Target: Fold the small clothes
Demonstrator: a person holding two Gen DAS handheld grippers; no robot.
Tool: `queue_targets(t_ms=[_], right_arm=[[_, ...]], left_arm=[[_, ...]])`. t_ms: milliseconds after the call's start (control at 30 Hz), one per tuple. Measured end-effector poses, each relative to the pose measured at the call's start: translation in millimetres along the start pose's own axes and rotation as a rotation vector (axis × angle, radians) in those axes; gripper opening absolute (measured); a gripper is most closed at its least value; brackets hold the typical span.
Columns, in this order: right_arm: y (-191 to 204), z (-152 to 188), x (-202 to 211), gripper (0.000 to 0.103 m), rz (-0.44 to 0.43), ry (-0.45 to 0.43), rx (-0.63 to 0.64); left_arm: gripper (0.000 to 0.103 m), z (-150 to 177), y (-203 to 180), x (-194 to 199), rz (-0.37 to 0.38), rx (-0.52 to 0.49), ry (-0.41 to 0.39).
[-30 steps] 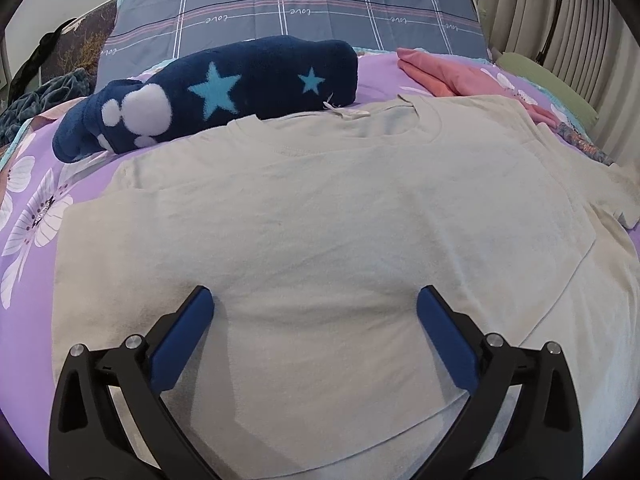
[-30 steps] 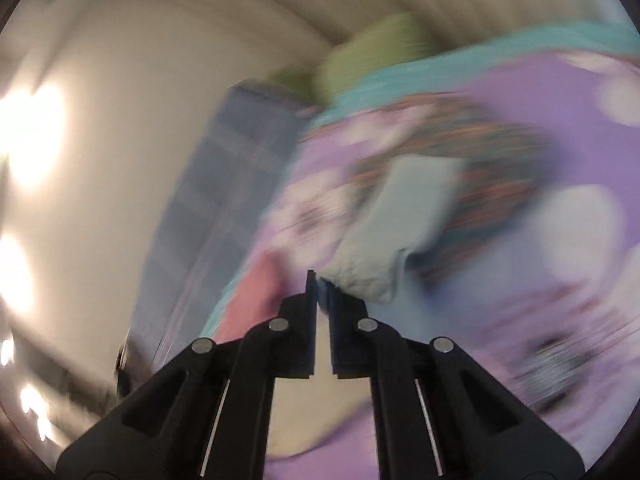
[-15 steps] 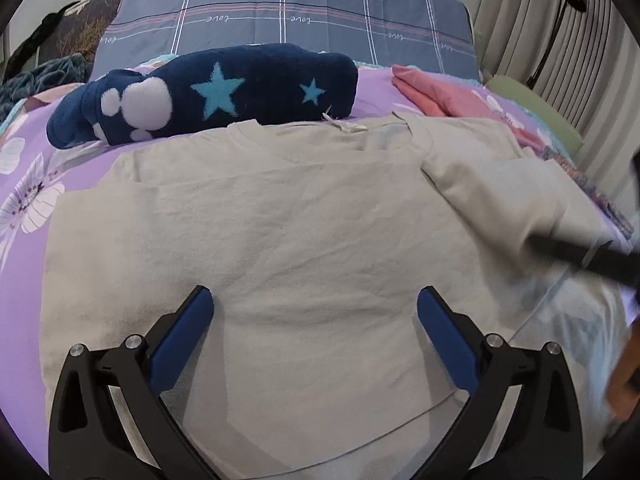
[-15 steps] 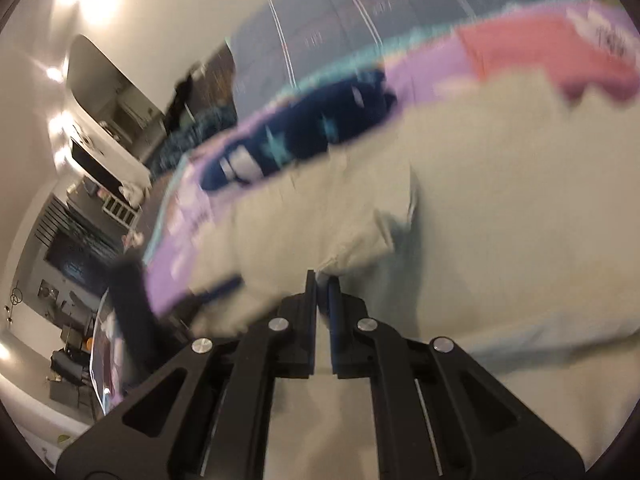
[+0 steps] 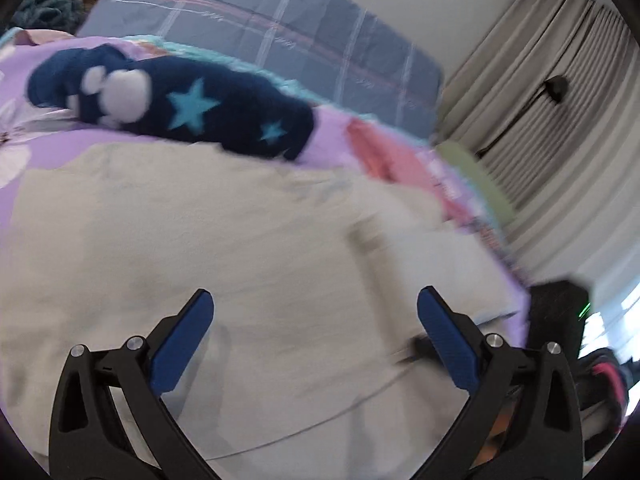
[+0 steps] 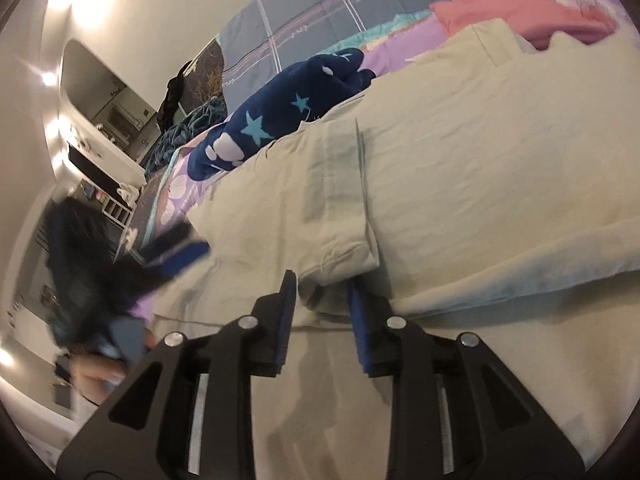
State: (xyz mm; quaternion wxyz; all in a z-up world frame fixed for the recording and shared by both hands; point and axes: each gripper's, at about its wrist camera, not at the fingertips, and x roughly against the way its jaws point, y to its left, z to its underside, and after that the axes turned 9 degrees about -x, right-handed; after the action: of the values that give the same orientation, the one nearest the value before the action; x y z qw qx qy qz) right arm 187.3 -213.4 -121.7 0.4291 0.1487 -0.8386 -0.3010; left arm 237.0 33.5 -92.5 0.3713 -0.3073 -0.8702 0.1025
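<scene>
Our pale beige cotton T-shirt (image 6: 460, 168) fills the frame's middle, soft and limp (grip hems). Right gripper (image 6: 322, 300) has just been opening, sleeve loose between; left gripper (image 5: 312, 316) gapes empty.

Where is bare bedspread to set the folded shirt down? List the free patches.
Purple bedspread left of the beige T-shirt, below the navy star plush, is bare. A narrow strip lies between the plush and the pink garment. Elsewhere, the shirt covers the bed.

shirt (image 5: 240, 240) on bed (image 5: 24, 120) | plush toy (image 5: 180, 104) behind shirt | folded garment (image 6: 520, 16) right of toy
</scene>
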Motion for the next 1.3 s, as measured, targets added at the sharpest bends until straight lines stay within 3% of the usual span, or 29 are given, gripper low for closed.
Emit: queue_targets(t_ms=[100, 200, 267, 367, 433, 533, 700, 800, 900, 1033, 1067, 1100, 1133, 1167, 1300], right_arm=[[4.3, 7.8, 3.2, 0.036, 0.001, -0.026, 0.051], [3.8, 9.7, 9.0, 0.043, -0.041, -0.026, 0.064], [4.8, 9.3, 10.0, 0.043, -0.072, -0.023, 0.072], [9.8, 7.5, 8.1, 0.045, -0.101, -0.024, 0.089], [18.5, 3.7, 6.8, 0.049, -0.097, -0.044, 0.107], [35.0, -0.9, 0.9, 0.050, -0.069, -0.062, 0.166], [55.9, 13.5, -24.9, 0.051, -0.116, 0.146, 0.302], [48.0, 14.2, -13.7, 0.051, -0.101, 0.147, 0.257], [39.6, 7.2, 1.1, 0.051, -0.077, 0.125, 0.218], [20.8, 9.0, 16.9, 0.051, -0.007, 0.090, 0.228], [15.1, 10.5, 17.8, 0.051, 0.010, 0.081, 0.220], [5.1, 12.7, 18.5, 0.046, 0.015, 0.072, 0.194], [-2.4, 13.0, 20.7, 0.043, 0.001, 0.067, 0.172], [-11.8, 11.0, 23.1, 0.043, -0.025, 0.055, 0.125], [-21.9, 5.3, 28.7, 0.043, -0.056, 0.018, 0.060]], left_arm=[[0.102, -12.8, -23.2, -17.5, 0.051, -0.038, 0.031], [0.102, -22.4, -48.1, -50.4, 0.065, -0.087, 0.119], [0.102, -26.9, -61.6, -74.2, 0.045, -0.140, 0.185], [0.102, -35.0, -68.4, -105.0, -0.061, -0.227, 0.258], [0.102, -44.4, -61.0, -99.8, -0.100, -0.227, 0.228], [0.102, -55.7, -30.8, -67.8, -0.082, -0.126, 0.137], [0.102, -46.1, 14.1, -38.6, -0.029, 0.037, 0.114], [0.102, -32.7, 17.5, -38.6, 0.038, 0.078, 0.117], [0.095, -26.2, 7.6, -46.5, 0.082, 0.060, 0.138], [0.089, -23.0, -19.9, -71.3, -0.018, -0.086, 0.196], [0.077, -23.4, -24.7, -74.1, -0.028, -0.112, 0.199], [0.055, -24.0, -28.9, -76.9, -0.036, -0.136, 0.204], [0.042, -25.0, -32.2, -79.6, -0.057, -0.158, 0.215], [0.013, -26.0, -32.8, -81.0, -0.074, -0.164, 0.225], [0.010, -37.0, -38.5, -69.0, -0.088, -0.165, 0.193]])
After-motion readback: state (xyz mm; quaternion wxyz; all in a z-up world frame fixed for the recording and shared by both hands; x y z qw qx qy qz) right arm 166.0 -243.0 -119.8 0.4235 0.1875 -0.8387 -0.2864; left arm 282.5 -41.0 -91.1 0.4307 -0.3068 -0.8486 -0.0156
